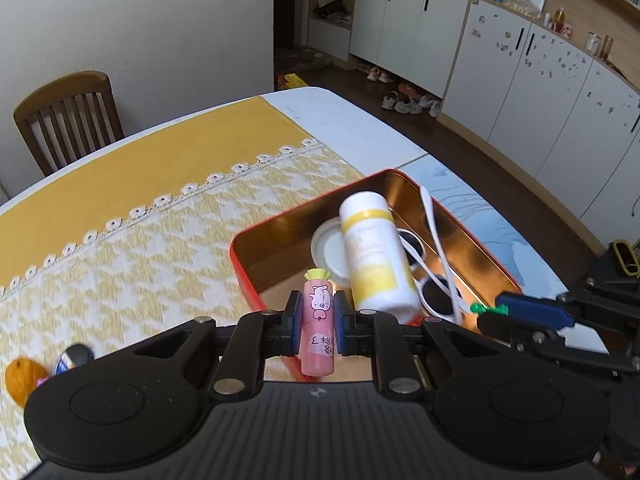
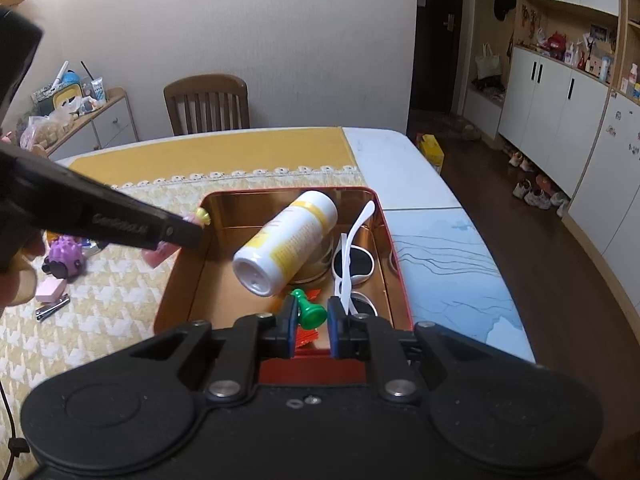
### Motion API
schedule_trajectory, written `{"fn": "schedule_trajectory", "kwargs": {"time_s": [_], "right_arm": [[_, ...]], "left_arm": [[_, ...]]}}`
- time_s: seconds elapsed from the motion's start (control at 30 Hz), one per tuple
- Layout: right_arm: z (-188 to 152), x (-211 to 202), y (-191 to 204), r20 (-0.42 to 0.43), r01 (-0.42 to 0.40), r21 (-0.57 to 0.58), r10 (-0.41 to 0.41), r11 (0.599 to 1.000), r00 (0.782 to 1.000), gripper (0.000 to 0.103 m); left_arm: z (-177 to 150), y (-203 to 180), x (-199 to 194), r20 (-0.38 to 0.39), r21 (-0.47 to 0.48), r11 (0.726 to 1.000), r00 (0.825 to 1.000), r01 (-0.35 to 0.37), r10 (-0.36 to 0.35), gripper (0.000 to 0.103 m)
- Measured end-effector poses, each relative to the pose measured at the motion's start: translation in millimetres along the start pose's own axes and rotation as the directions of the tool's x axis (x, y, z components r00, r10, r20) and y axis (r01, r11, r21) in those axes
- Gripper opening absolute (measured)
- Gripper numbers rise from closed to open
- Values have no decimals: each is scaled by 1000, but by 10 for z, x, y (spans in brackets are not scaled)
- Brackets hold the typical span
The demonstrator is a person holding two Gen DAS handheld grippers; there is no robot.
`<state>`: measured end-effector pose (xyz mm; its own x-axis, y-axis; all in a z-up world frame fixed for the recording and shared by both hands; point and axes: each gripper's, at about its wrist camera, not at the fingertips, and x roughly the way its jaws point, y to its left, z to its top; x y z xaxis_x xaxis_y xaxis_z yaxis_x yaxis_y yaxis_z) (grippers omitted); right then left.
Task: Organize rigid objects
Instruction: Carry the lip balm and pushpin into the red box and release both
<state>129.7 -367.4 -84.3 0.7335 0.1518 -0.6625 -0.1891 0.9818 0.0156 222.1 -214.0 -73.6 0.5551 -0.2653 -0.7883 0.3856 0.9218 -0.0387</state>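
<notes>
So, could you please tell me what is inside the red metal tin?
Inside the red metal tin: a white-and-yellow plastic bottle lying on its side, white-framed sunglasses, and a round white lid partly under the bottle. The floor beneath them is hidden.

My left tongs (image 1: 317, 322) and right tongs (image 2: 311, 322) are matte black plastic, each with two round ribbed housings, angled link arms pinned by silver screws, and blue pads (image 1: 341, 320) lining the fingers. Embossed lettering runs along one black finger (image 2: 120, 226). A yellow-rimmed slot (image 1: 624, 258) sits on the right unit.
</notes>
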Motion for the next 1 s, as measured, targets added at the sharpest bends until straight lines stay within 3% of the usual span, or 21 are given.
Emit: {"fn": "schedule_trajectory", "kwargs": {"time_s": [0.27,0.5,1.0], "right_arm": [[38,323,-56,-70,-17,-44,14,999,997,14],[34,516,-81,-113,-22,-88,12,996,994,14],[12,633,-195,-147,-34,-98,19,995,989,19]], "left_arm": [[158,-69,421,-47,51,996,996,-73,75,16],[220,-73,693,-106,24,995,990,-93,96,16],[203,-136,918,-156,38,991,979,-131,135,16]]}}
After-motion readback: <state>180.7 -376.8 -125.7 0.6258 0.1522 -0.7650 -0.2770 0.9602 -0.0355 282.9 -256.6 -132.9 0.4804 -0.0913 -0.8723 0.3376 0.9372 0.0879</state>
